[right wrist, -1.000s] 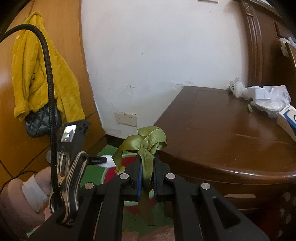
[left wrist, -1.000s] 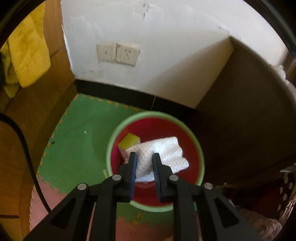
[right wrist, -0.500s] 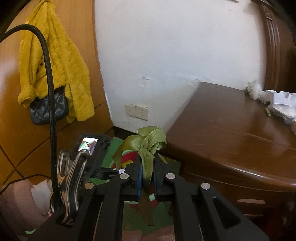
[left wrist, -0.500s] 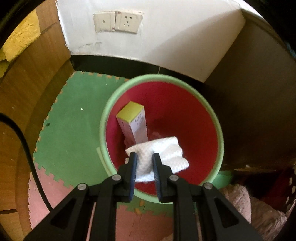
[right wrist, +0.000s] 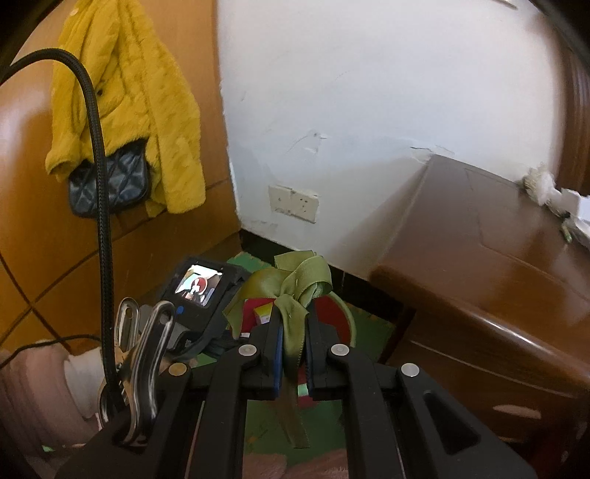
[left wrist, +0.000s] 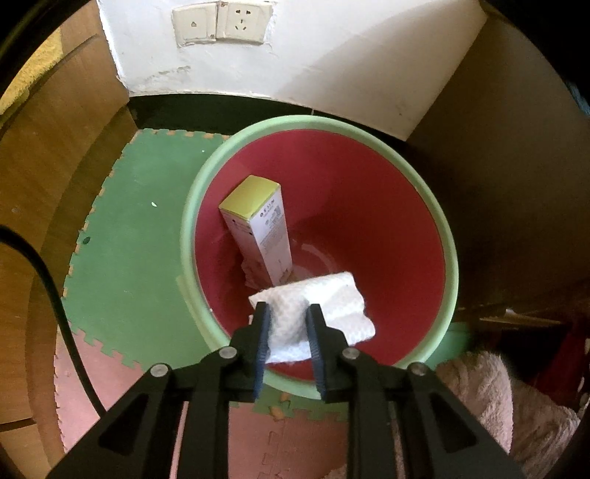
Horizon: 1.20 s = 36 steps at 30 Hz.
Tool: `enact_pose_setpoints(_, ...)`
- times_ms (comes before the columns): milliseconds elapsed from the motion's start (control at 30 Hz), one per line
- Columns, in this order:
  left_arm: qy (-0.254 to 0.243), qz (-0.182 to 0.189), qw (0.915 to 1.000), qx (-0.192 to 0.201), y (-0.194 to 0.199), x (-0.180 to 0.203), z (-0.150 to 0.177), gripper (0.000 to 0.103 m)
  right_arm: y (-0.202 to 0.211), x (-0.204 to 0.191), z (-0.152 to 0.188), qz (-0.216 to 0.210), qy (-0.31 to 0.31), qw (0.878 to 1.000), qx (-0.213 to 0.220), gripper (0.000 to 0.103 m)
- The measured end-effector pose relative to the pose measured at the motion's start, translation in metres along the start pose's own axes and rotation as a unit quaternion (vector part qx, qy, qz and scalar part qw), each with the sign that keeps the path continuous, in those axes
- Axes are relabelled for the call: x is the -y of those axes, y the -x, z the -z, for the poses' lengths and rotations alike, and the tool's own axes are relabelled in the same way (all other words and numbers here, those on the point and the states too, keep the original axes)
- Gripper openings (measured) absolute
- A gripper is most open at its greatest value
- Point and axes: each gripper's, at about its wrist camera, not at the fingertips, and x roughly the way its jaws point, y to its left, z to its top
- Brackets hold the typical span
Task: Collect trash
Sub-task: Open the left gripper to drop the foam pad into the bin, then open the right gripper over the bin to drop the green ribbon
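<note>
Lowered since a second ago, the left gripper (left wrist: pixel 286 311) now hangs close over the mouth of the red bin (left wrist: pixel 372 136), whose pale green rim has grown to fill much of the left wrist view. Its jaws are opening, with a crumpled white paper towel (left wrist: pixel 317 313) between the blue pads, which still touch the sheet on both sides above the bin's near inner wall. Just beyond the towel, inside the bin, a white carton with a yellow-green top (left wrist: pixel 260 228) leans against the left wall, with a scrap of white paper at its foot. The bin stands on green foam floor tiles (left wrist: pixel 129 228) at the foot of a white wall bearing two wall sockets (left wrist: pixel 221 20), beside a dark wooden cabinet (left wrist: pixel 516 184).

In the right wrist view, the right gripper (right wrist: pixel 293 333) is clamped tight on an olive-green ribbon bow (right wrist: pixel 291 283), its tails hanging down between the fingers. The left gripper's camera, screen lit, sits just left of the bow, above the bin. Farther back, a yellow fleece jacket (right wrist: pixel 125 92) and a quilted black bag (right wrist: pixel 110 180) hang on wood panelling. White wrappings (right wrist: pixel 553 191) lie on the cabinet top at far right.
</note>
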Motion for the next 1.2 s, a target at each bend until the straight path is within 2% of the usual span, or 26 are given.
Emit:
enact_pose_setpoints(267, 0.017, 0.009, 0.9998, -0.005, 0.000, -0.008, -0.001, 0.030, -0.019, -0.007, -0.006, -0.017, 0.012, 1.000, -0.009, 0.010)
enact_pose_setpoints(400, 0.016, 0.007, 0.9998, 0.007, 0.006, -0.008, -0.001, 0.044, -0.031, -0.012, -0.004, -0.023, 0.018, 0.999, -0.020, 0.010)
enact_pose_setpoints(700, 0.032, 0.002, 0.9993, 0.020, 0.015, -0.019, -0.005, 0.045, -0.068, -0.017, 0.005, -0.025, 0.033, 0.997, -0.059, 0.010)
enact_pose_setpoints(1000, 0.055, -0.019, 0.9977, 0.035, 0.024, -0.042, -0.010, 0.045, -0.120, -0.007, 0.018, -0.022, 0.018, 0.992, -0.122, 0.010)
enact_pose_setpoints(1200, 0.064, -0.020, 0.9971, 0.037, 0.026, -0.050, -0.010, 0.045, -0.149, -0.002, 0.027, -0.021, 0.006, 0.988, -0.155, 0.010)
